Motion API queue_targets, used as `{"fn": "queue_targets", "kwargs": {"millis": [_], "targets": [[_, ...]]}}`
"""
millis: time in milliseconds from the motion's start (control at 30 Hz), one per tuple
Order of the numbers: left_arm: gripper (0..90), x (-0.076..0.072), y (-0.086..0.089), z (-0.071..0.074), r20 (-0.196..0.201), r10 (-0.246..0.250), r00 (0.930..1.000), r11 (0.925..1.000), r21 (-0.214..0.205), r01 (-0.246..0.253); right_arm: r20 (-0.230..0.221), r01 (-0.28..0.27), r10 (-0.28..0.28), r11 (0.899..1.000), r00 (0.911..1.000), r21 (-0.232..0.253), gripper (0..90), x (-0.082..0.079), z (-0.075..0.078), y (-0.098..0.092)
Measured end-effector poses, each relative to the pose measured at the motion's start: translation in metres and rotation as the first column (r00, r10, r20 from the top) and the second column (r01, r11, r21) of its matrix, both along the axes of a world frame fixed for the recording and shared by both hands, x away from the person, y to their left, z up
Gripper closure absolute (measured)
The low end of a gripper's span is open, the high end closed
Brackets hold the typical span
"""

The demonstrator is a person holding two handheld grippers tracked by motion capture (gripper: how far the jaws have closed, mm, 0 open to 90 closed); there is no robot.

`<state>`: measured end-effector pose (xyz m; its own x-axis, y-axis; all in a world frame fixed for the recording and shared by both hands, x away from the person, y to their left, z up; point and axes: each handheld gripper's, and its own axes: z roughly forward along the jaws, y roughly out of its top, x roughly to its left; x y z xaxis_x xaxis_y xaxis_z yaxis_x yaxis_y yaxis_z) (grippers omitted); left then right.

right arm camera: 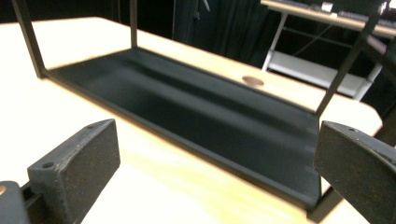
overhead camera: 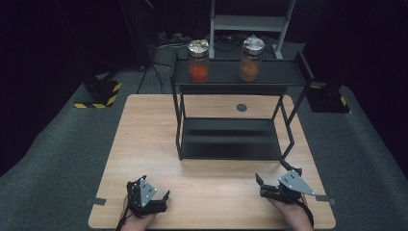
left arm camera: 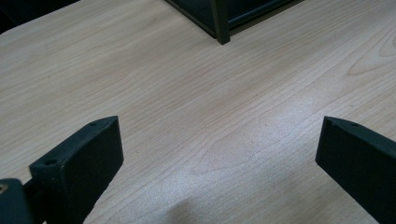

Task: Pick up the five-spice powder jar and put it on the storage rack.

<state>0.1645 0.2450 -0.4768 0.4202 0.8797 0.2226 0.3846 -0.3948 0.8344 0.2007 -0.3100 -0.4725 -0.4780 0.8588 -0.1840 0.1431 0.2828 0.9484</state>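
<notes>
Resting on the table point(overhead camera: 211, 144), left claw point(overhead camera: 153, 196) and right claw point(overhead camera: 272, 185) both gape empty.

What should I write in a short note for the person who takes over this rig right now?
Left gripper: open, empty, low over the table's near left edge.
Right gripper: open, empty, near right edge, facing the black rack.
Red-filled jar and orange-filled jar: upright on the rack's top shelf, lids on, apart. Lower shelf is bare.
Done: nothing visible. Left: reach for the jars, probably.
</notes>
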Motion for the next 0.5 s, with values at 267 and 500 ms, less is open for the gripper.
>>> {"fn": "queue_targets", "kwargs": {"millis": [267, 500], "targets": [[1.0, 0.0, -0.001, 0.0, -0.001, 0.003, 1.0, 1.0, 0.003, -0.003, -0.064, 0.014, -0.016, 0.999, 0.9978, -0.035, 0.0, -0.003, -0.014, -0.006], [1.0, 0.0, -0.002, 0.001, -0.002, 0.004, 1.0, 0.9999, 0.011, -0.004, -0.093, 0.023, -0.033, 0.994, 0.9951, -0.103, 0.0, -0.005, -0.015, -0.002]]}}
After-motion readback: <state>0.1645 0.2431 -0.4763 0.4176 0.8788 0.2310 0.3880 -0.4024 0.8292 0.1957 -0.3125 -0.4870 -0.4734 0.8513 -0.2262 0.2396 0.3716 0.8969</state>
